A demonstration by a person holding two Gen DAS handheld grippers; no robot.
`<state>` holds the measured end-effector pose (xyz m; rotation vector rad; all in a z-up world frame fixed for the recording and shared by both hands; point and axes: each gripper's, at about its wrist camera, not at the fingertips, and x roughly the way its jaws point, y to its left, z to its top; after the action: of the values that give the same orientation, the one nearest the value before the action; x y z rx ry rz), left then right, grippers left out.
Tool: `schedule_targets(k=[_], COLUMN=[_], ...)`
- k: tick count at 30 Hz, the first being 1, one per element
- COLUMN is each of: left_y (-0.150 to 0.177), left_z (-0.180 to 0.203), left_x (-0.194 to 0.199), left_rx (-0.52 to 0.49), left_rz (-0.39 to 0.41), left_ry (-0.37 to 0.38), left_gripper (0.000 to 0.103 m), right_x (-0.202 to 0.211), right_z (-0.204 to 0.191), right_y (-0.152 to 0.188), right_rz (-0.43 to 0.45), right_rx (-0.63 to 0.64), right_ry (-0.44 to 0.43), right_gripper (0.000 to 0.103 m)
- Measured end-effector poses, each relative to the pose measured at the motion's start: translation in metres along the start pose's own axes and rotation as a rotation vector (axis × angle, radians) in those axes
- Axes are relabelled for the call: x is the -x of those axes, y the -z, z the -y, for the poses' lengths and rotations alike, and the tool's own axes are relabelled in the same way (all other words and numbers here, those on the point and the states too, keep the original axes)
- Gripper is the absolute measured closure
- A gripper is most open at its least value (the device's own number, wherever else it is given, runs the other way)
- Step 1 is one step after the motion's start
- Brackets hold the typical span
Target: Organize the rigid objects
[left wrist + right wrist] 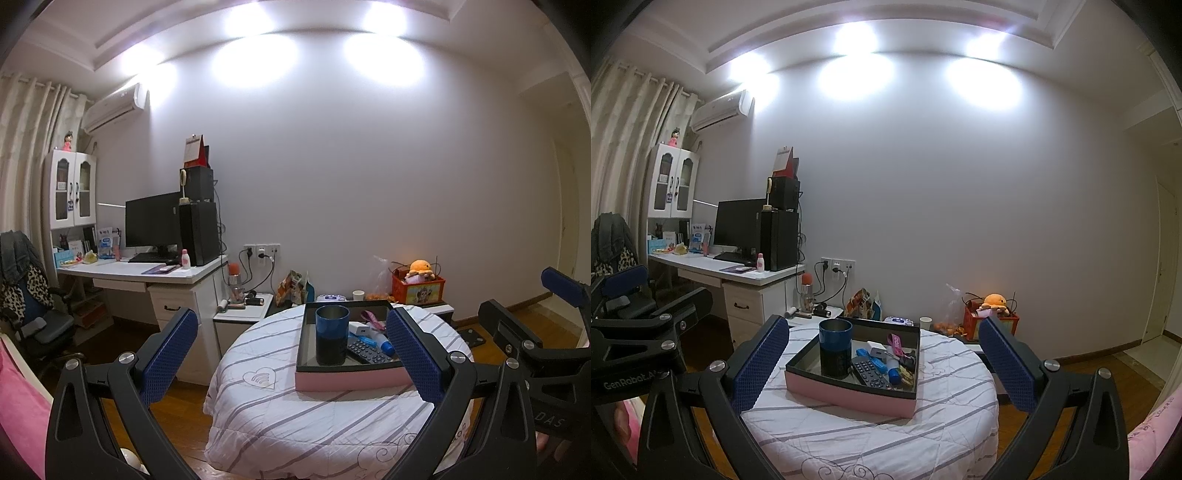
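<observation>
Sitting on a round table (295, 417) draped in a striped white cloth, against a plain wall: a pink-sided tray (849, 397) with a dark inner rim. Standing upright at the tray's left, a blue-and-black cup (835, 347); lying just beside it, a black remote (870, 373), a white charger block (877, 349), a blue-capped tube (893, 371) and a pink strap (894, 341), all inside the tray.

Reading "GenRobot" in white on the black body of the left gripper (646, 306), seen at the left edge of the right wrist view; showing partial letters "DAS" on the right gripper (535, 317) in the left wrist view. Writing on the remote and the cup too small to make out.

Showing only in the right wrist view: small trinkets at the tray's right corner. Showing only in the left wrist view: a heart emblem (260, 378) stitched on the cloth just left of the tray.

Hovering level and pointing forward, well short of the tray, both grippers side by side, blue-padded fingers (168, 354) spread wide apart on each, gripping nothing.
</observation>
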<state>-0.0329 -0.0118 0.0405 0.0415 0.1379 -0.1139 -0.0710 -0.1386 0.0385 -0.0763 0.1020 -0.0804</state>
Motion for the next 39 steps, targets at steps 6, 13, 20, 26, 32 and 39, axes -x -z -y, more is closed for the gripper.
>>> schedule_targets(k=[6,13,20,26,32,39], left_y=[0.0024,0.0041,0.0052,0.0066,0.0061,0.0060], left_z=[-0.0007,-0.0007,-0.0005,-0.0014,-0.0006,-0.0004], left_x=[-0.0005,-0.0011,-0.0016,-0.0022,-0.0027,-0.0029], left_rx=[-0.004,-0.003,-0.005,-0.004,-0.006,-0.006], left_rz=[-0.006,-0.011,-0.011,-0.017,-0.015,-0.018], left_ry=[-0.003,-0.002,-0.007,-0.007,-0.007,-0.008], left_gripper=[0.000,0.000,0.000,0.000,0.000,0.000], right_x=[-0.0025,-0.0048,-0.0065,-0.0066,-0.0070,-0.0077], right_z=[-0.0006,-0.0012,-0.0002,-0.0015,-0.0018,-0.0020], right_y=[0.0008,0.0031,0.0042,0.0069,0.0072,0.0076], right_rz=[-0.008,-0.016,-0.020,-0.025,-0.027,-0.029], right_rx=[0.002,-0.001,0.000,0.002,0.003,0.004], right_ry=[0.000,-0.006,-0.008,-0.007,-0.005,-0.004], right_gripper=[0.000,0.000,0.000,0.000,0.000,0.000])
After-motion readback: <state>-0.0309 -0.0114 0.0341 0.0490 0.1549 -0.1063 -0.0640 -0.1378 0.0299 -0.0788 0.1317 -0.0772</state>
